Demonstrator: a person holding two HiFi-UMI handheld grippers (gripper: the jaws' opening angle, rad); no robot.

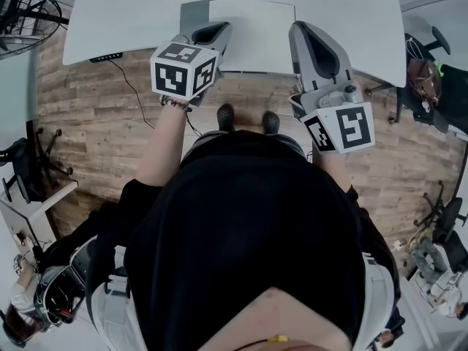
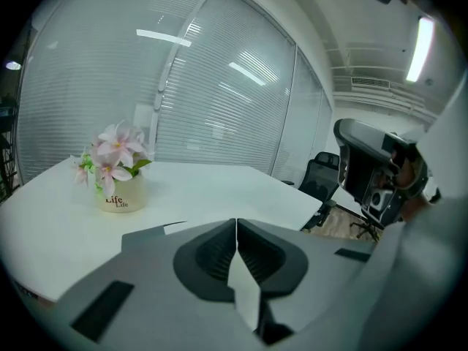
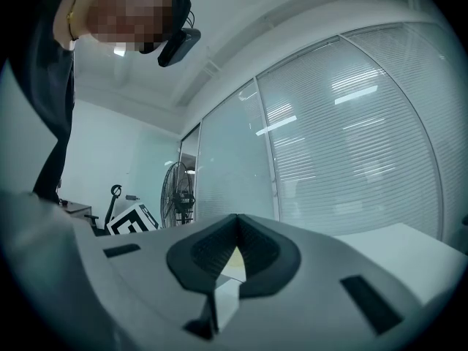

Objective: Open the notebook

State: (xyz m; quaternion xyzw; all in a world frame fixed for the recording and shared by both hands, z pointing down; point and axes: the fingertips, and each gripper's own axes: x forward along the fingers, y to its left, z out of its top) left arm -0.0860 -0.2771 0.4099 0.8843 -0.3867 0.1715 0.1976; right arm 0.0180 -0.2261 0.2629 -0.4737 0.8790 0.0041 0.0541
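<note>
The notebook (image 1: 252, 39) is a pale rectangle with a grey strip down its left side. It lies flat at the near edge of the white table (image 1: 131, 20). My left gripper (image 1: 218, 29) hangs over the notebook's left part, its jaws shut with nothing between them. My right gripper (image 1: 303, 31) is held just off the notebook's right edge, also shut and empty. In the left gripper view the closed left gripper (image 2: 236, 222) points across the table top. In the right gripper view the shut right gripper (image 3: 236, 218) points level towards glass walls, and the notebook is out of sight.
A pot of pink flowers (image 2: 118, 172) stands further back on the table. A floor fan (image 1: 25, 13) is at the left and office chairs (image 1: 439, 79) at the right. The person's feet (image 1: 248, 119) stand on wooden floor in front of the table.
</note>
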